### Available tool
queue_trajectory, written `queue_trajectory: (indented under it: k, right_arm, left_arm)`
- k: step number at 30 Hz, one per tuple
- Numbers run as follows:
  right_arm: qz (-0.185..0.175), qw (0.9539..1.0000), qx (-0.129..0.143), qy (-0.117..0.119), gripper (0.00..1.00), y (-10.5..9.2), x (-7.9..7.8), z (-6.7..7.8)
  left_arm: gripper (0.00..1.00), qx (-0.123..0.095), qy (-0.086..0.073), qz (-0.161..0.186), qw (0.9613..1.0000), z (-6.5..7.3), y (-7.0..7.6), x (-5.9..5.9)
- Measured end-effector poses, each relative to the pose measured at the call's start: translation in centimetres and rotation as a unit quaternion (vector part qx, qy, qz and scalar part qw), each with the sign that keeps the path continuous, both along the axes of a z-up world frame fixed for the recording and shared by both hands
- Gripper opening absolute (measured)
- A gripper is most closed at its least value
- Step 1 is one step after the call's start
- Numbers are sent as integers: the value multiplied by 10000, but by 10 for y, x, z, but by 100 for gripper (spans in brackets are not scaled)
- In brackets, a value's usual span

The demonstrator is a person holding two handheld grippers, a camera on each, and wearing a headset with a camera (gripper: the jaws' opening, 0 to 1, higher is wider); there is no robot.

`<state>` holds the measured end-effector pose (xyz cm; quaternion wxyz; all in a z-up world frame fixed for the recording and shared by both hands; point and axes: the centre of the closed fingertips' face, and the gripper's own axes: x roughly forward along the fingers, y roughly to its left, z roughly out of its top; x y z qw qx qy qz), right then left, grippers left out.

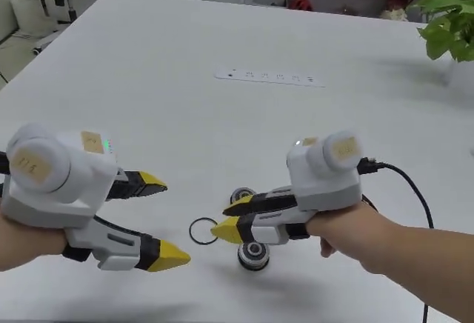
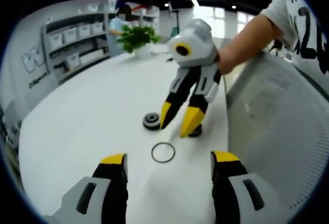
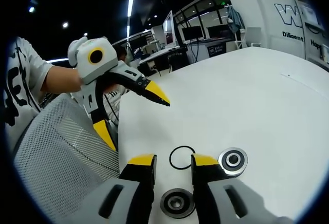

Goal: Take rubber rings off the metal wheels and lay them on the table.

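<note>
wall (image 3: 308, 26) | large "W" | smaller line beneath: "Diligent"

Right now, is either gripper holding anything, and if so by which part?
Nothing is held. The left gripper and the right gripper both have open, empty jaws. The rubber ring lies loose on the table between them.

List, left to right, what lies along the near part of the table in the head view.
left gripper → rubber ring → right gripper → black cable. The metal wheels overlap the right gripper, so they are left out.
</note>
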<state>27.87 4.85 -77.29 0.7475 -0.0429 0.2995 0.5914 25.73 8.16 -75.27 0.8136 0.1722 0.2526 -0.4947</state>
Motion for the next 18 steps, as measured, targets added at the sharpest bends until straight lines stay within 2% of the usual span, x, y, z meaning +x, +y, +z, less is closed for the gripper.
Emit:
queue_trajectory:
  k: [3,7,18]
  right_arm:
    - [17,10000,95,8,29,-6,-2,6]
    - [33,9999,97,-45,31,-15,-4,11]
    - [230,9994,52,-237,38,-40,-12,15]
  left_arm:
    - [66,83,-14,-87,9999,-1,-4,2]
    - [66,36,-31,-123,9999,2,-11,5]
    - [66,101,-43,-325,9994,2,-26,11]
